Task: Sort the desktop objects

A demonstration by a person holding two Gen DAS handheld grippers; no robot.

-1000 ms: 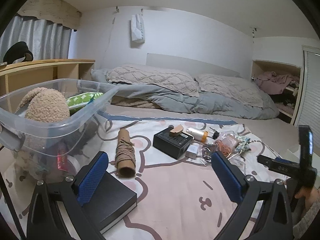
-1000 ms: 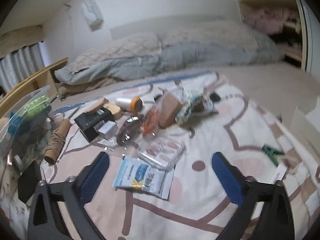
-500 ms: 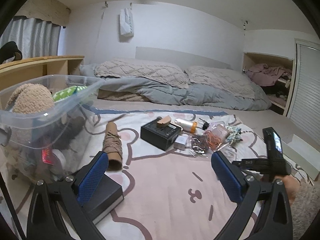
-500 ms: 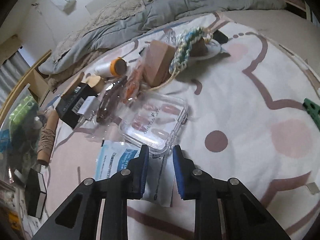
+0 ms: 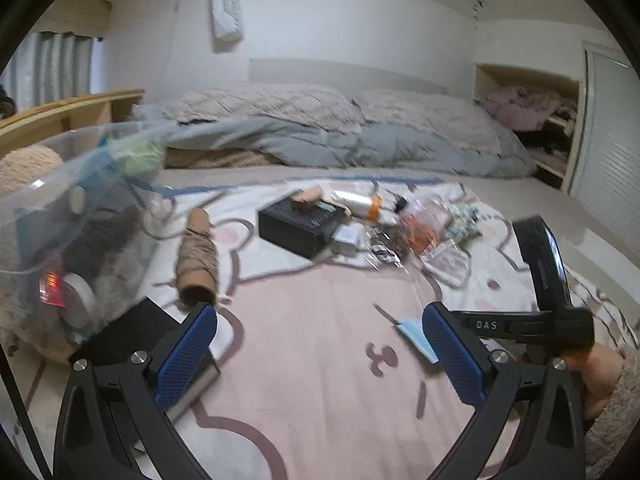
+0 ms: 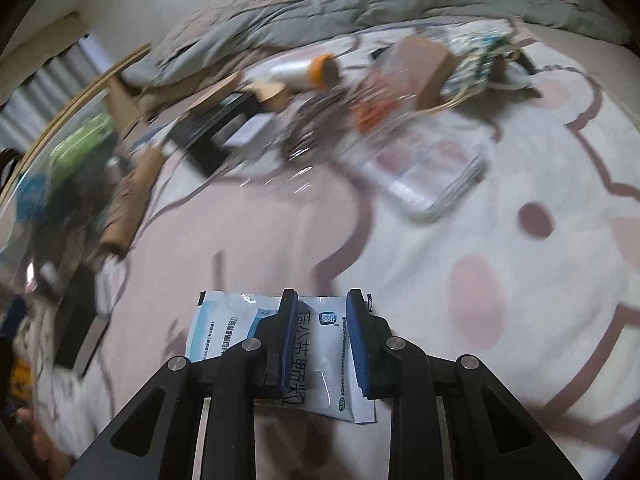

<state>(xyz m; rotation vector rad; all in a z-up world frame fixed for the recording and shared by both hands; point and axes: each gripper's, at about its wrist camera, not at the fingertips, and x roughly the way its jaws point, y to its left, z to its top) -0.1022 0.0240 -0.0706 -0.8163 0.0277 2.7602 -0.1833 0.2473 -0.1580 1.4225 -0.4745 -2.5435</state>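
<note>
- Your right gripper has its jaws drawn almost together, and a white-and-blue sachet shows in the narrow gap between the blue pads. The sachet lies on the pink-and-white blanket; you cannot tell from this view whether the pads truly pinch it or just hover over it.
- Your left gripper stands wide open above the blanket, with nothing between its fingers.
- From the left wrist view, your right hand sits at the right edge, and a blue corner of the sachet peeks out beside the right-side finger.
- A clear bin stands at the left, already holding a plush toy and other items.
- A twine roll lies just beside the bin, and a dark flat box lies in front of it.
- The rest of the clutter sits farther back: a black box, a bottle with an orange cap, and a clear flat case nearest the sachet.
- Both views are blurred.
</note>
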